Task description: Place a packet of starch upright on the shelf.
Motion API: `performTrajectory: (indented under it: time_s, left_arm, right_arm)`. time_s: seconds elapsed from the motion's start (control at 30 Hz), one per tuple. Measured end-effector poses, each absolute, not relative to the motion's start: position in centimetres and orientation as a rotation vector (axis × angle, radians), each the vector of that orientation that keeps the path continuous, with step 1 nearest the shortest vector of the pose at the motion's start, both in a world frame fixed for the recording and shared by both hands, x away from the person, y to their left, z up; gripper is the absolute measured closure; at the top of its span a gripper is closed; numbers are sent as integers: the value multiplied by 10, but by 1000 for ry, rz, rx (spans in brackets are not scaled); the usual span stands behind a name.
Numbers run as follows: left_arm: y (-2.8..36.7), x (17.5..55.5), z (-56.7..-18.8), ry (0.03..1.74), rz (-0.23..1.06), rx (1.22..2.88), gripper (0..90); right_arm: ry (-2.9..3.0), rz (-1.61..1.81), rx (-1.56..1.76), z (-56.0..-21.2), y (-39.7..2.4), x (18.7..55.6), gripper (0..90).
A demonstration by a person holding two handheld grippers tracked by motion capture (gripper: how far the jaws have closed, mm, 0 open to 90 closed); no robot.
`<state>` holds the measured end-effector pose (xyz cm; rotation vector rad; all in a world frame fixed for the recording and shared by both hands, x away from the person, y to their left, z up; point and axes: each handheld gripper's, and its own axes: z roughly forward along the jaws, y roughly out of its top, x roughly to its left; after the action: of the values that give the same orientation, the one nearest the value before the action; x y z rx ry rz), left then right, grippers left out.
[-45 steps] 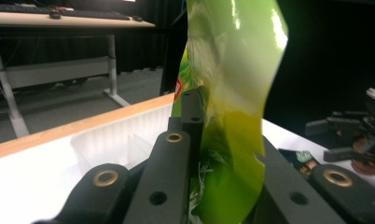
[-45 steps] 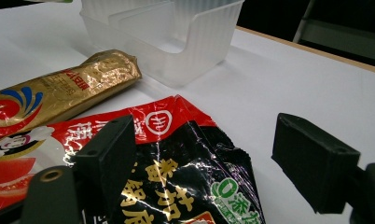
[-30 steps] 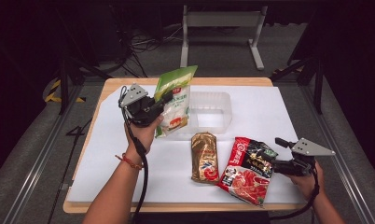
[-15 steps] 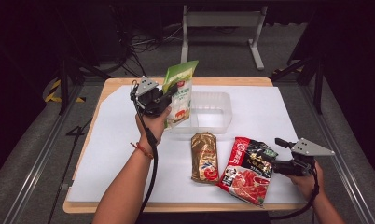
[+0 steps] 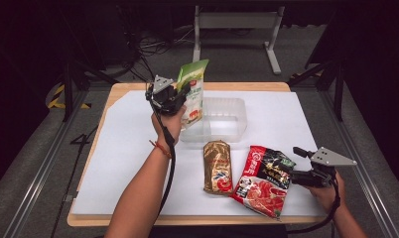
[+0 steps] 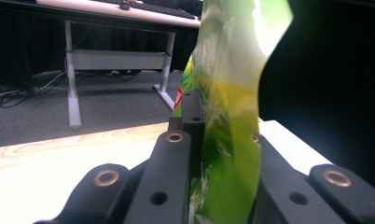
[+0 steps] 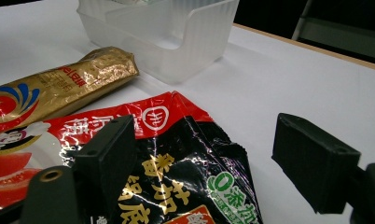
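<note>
Clamping green pouch (image 6: 227, 116) in left tool (image 6: 209, 140), right tool (image 7: 204, 154) spread wide

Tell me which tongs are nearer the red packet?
Right. The right tongs sit open at the red packet's right edge, straddling its corner in the right gripper view. The left tongs are across the table, holding a green bag by the bin.
</note>
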<state>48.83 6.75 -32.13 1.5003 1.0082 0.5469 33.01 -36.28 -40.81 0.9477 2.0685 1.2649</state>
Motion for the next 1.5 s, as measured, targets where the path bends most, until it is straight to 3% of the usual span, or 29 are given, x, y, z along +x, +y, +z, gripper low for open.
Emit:
performTrajectory:
  time_s: [0.47, 0.77, 1.5]
  left_arm:
    - [55, 511, -329, 1063, 585, 1453, 885]
    - [57, 516, -344, 1050, 509, 1427, 885]
    - [73, 500, -362, 938, 492, 1582, 873]
  right_arm:
    - [2070, 1263, 948, -409, -364, 329, 219]
    - [2071, 1260, 947, -409, -364, 329, 220]
    - [2083, 1249, 937, -409, -361, 329, 220]
